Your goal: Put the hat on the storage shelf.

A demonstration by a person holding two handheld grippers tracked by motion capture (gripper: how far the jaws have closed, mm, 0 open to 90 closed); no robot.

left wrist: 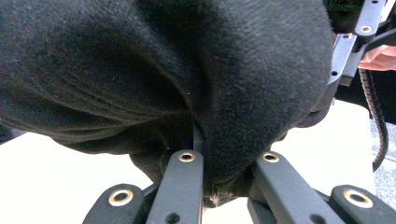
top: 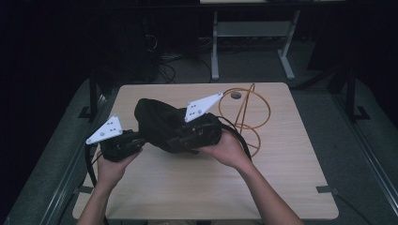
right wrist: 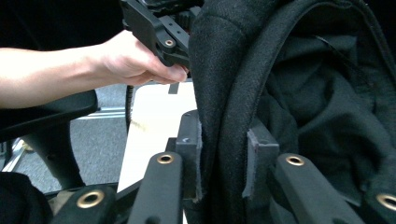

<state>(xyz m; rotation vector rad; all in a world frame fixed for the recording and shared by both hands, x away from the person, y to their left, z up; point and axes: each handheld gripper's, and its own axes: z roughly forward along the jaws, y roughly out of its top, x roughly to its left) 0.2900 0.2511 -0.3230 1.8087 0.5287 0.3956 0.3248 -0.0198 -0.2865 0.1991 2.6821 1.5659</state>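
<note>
A black cloth garment (top: 157,121) hangs bunched above the wooden table (top: 206,187), held between both grippers. My left gripper (top: 133,140) grips its left lower edge; in the left gripper view the dark fabric (left wrist: 163,74) bulges over the jaws, which are shut on a fold. My right gripper (top: 187,133) holds the right side; in the right gripper view its pads (right wrist: 191,154) pinch a thick hem of the cloth (right wrist: 224,93). The other hand (right wrist: 130,60) and its gripper appear at the upper left there.
An orange cable (top: 248,112) lies coiled on the table's far right part. A desk frame with grey legs (top: 215,51) stands beyond the table. Dark floor surrounds everything.
</note>
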